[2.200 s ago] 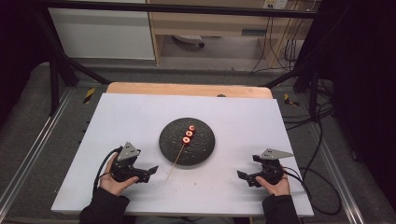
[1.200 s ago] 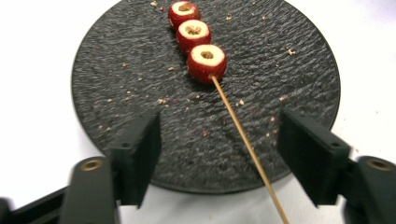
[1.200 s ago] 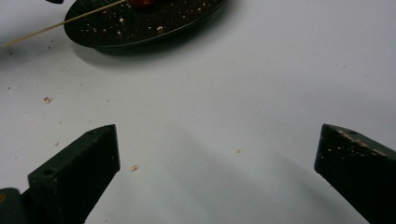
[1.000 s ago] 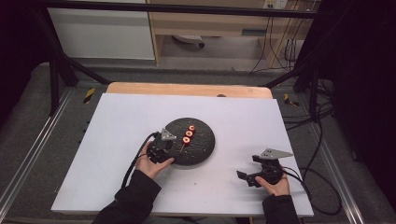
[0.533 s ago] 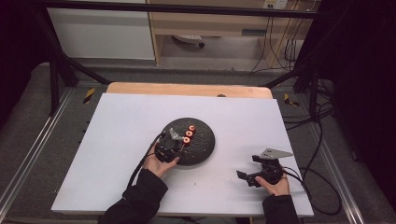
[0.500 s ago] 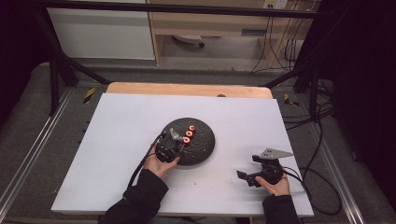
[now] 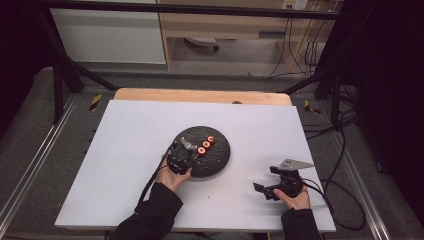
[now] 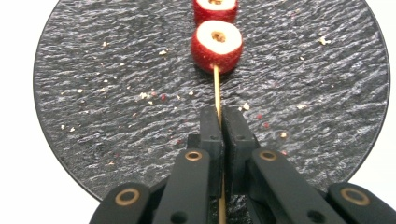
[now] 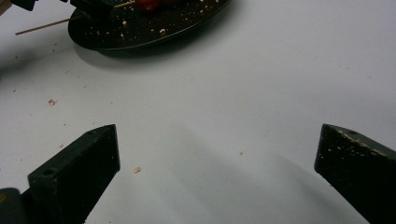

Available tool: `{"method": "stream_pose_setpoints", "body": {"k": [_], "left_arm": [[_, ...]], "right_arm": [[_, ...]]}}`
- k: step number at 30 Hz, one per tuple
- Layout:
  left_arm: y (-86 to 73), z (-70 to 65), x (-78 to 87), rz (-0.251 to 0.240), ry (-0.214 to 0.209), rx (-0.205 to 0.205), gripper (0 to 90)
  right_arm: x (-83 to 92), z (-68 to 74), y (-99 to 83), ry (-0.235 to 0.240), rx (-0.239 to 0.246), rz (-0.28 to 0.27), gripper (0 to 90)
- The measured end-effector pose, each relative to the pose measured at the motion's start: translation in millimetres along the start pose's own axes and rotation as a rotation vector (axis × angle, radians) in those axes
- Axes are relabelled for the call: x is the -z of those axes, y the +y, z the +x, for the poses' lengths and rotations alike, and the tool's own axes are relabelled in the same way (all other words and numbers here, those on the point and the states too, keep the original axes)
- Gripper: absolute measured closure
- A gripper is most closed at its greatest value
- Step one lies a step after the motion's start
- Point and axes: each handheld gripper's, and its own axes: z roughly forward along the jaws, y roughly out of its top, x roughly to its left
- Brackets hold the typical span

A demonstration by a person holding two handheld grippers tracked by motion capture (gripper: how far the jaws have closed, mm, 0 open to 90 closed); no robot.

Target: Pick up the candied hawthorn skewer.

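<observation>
A round black slate plate (image 7: 218, 161) (image 8: 116, 93) lies mid-table. On it rests a thin wooden skewer (image 8: 216, 88) threaded through red, white-centred fruit slices (image 8: 216, 45) (image 7: 205, 145). My left gripper (image 8: 220, 122) (image 7: 191, 150) reaches over the plate's near-left rim; its jaws have just been closing and now pinch the bare stick below the nearest slice. The stick's free end (image 9: 42, 26) pokes out past the plate (image 9: 154, 32). My right gripper (image 9: 217, 154) (image 7: 264, 180) rests low over the white table at front right, jaws wide apart with nothing between them.
Crumbs are scattered over the plate and the white tabletop (image 7: 130, 150). A bare wooden strip (image 7: 200, 96) runs along the table's far edge. Cables trail from both grippers, and metal frame rails (image 7: 30, 165) flank the table.
My left hand has moved from the table's front left up to the plate and settled over the skewer. The right hand has stayed where it was.
</observation>
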Motion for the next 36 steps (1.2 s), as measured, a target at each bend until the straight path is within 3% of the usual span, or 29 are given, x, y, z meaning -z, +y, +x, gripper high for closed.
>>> {"method": "stream_pose_setpoints", "body": {"k": [13, 26, 36], "left_arm": [[-8.3, 5.7, 2.5, -0.079, -0.023, 0.019, 87.9], [-18.4, 12.2, 21.9, -0.206, -0.070, 0.012, 87.9], [-31.7, 22.1, 40.0, -0.275, -0.127, 0.006, 87.9]], "right_arm": [[-0.5, 0.0, -0.2, 0.000, 0.003, -0.001, 1.0], [-0.7, 0.5, -0.6, 0.000, 0.000, -0.002, 1.0], [-0.9, 1.1, -0.8, 0.001, -0.006, -0.001, 1.0]]}}
